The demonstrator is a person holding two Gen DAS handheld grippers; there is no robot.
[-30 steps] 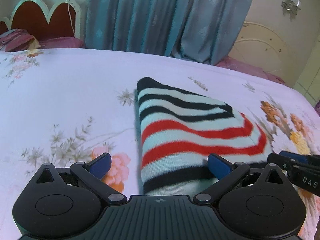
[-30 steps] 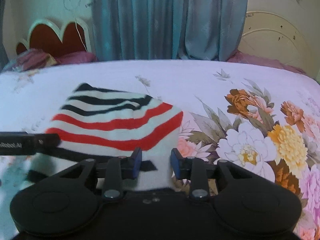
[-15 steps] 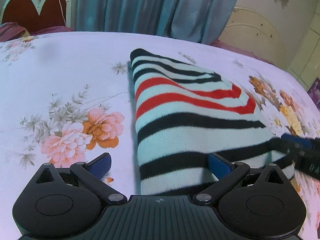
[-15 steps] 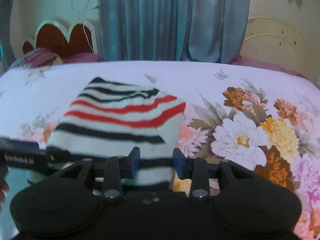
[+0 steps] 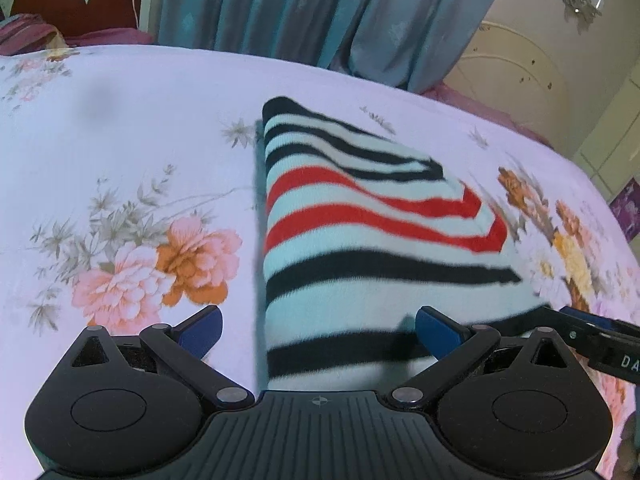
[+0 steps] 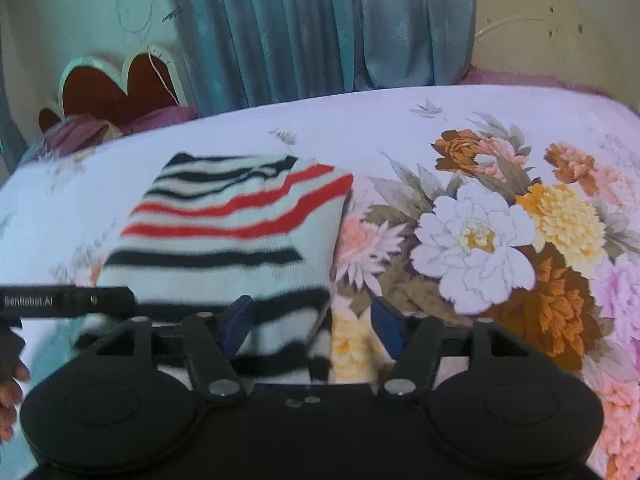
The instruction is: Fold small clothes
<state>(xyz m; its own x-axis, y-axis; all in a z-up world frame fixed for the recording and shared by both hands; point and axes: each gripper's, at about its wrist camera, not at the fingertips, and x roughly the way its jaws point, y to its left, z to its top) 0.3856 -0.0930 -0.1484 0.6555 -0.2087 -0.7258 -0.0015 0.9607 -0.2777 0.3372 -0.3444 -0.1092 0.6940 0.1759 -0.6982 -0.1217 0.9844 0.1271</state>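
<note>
A folded knit garment (image 5: pixel 360 240) with black, red and pale mint stripes lies flat on the floral bedsheet (image 5: pixel 120 140). My left gripper (image 5: pixel 316 330) is open, its blue fingertips (image 5: pixel 202 326) astride the garment's near left corner, holding nothing. In the right wrist view the same garment (image 6: pixel 224 236) lies ahead and to the left. My right gripper (image 6: pixel 314 324) is open over the garment's near right corner, which lies between the fingers. The right gripper's finger shows at the left wrist view's right edge (image 5: pixel 596 336), and the left gripper's finger (image 6: pixel 68 300) at the right wrist view's left edge.
Blue curtains (image 6: pixel 320 28) hang behind the bed. A red scalloped headboard (image 6: pixel 116 88) and pink pillows (image 5: pixel 28 34) stand at the far left. A cream footboard (image 5: pixel 516 76) rises at the far right. Large printed flowers (image 6: pixel 480 240) cover the sheet right of the garment.
The right gripper's fingers have spread from a narrow gap to wide open. Both grippers have drawn back toward the garment's near edge, so more of its near stripes show.
</note>
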